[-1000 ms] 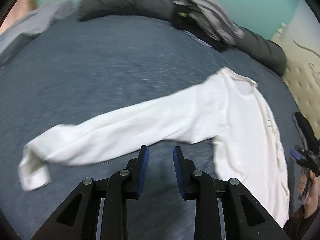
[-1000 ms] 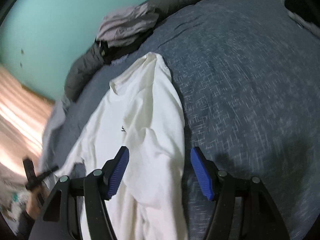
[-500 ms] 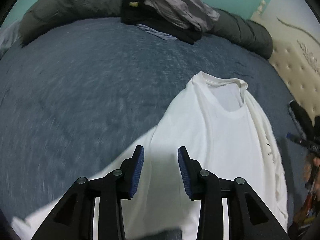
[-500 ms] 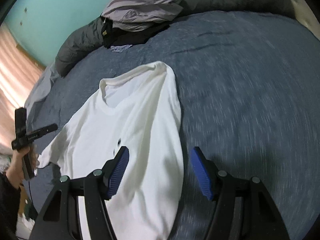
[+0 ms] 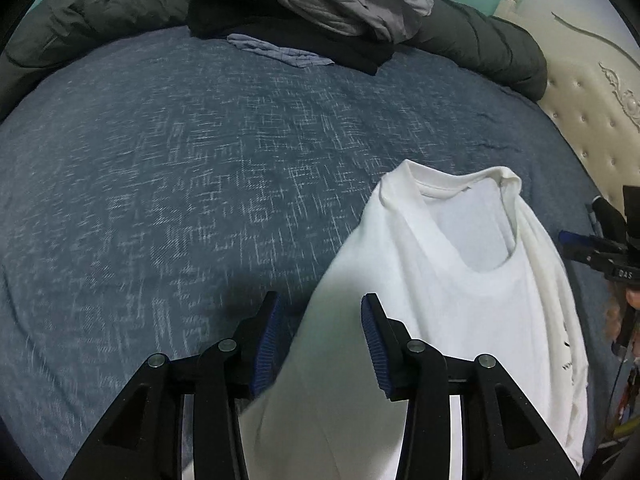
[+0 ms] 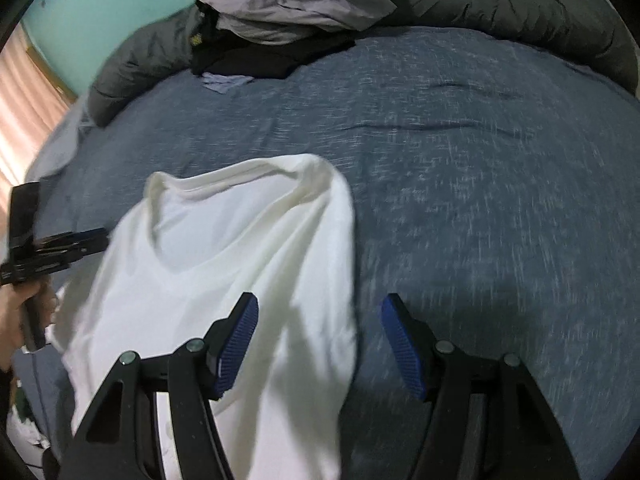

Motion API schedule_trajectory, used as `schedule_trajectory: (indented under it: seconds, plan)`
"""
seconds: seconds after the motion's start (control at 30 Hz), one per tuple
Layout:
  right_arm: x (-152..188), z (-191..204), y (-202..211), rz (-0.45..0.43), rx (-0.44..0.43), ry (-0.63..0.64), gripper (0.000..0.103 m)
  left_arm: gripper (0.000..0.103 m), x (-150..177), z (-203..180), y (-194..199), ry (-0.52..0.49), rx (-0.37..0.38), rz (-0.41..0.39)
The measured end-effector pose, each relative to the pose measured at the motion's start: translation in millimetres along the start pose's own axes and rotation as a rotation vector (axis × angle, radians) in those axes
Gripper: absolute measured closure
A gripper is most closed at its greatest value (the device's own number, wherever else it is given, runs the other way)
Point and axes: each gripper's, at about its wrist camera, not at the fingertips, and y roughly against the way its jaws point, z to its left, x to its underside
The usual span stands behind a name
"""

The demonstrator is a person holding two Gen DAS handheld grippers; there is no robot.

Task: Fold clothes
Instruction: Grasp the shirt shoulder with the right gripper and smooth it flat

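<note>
A white long-sleeved shirt [image 5: 452, 300] lies on the blue bed cover [image 5: 180, 168], its collar pointing toward the far pillows. My left gripper [image 5: 320, 308] is open over the shirt's left shoulder edge, with nothing between its fingers. In the right wrist view the same shirt [image 6: 224, 276] fills the lower left. My right gripper [image 6: 320, 312] hangs open over the shirt's right side edge and holds nothing. Each gripper shows in the other's view: the right one [image 5: 592, 248] at the far right, the left one [image 6: 52, 248] at the far left with a hand on its handle.
A pile of clothes [image 5: 312, 12], grey on black, sits at the far side against a long dark grey bolster [image 5: 480, 40]. A cream tufted headboard [image 5: 588, 112] stands at the right. A teal wall [image 6: 120, 4] and pink curtain [image 6: 28, 100] lie beyond the bed.
Both grippers have swung toward the collar end of the shirt. The left one moved from the outstretched sleeve to the shoulder. Both stayed open.
</note>
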Motion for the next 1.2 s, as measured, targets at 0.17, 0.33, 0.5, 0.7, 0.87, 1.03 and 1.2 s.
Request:
schedule_trajectory:
  seconds: [0.17, 0.33, 0.5, 0.7, 0.87, 1.03, 1.2]
  plan:
    - [-15, -1, -23, 0.023, 0.036, 0.025, 0.038, 0.06, -2, -1, -10, -0.018, 0.01, 0.011]
    - [-16, 3, -32, 0.032, 0.045, 0.063, 0.087, 0.102, 1, -9, -10, -0.057, 0.029, 0.023]
    - [-21, 0, -22, -0.007, 0.069, 0.066, 0.099, 0.102, 1, -13, 3, -0.081, 0.01, -0.004]
    - [-36, -12, 9, -0.102, 0.127, 0.059, 0.1, 0.102, -17, 3, 34, -0.037, -0.049, -0.072]
    - [-61, -17, 28, -0.158, 0.156, 0.06, 0.1, 0.102, -33, 18, 59, -0.02, -0.102, -0.107]
    - [-86, -25, 37, -0.181, 0.165, 0.054, 0.1, 0.102, -59, 35, 70, 0.022, -0.122, -0.141]
    - [-100, -33, 26, -0.183, 0.178, 0.027, 0.1, 0.102, -83, 37, 56, 0.017, -0.153, -0.151]
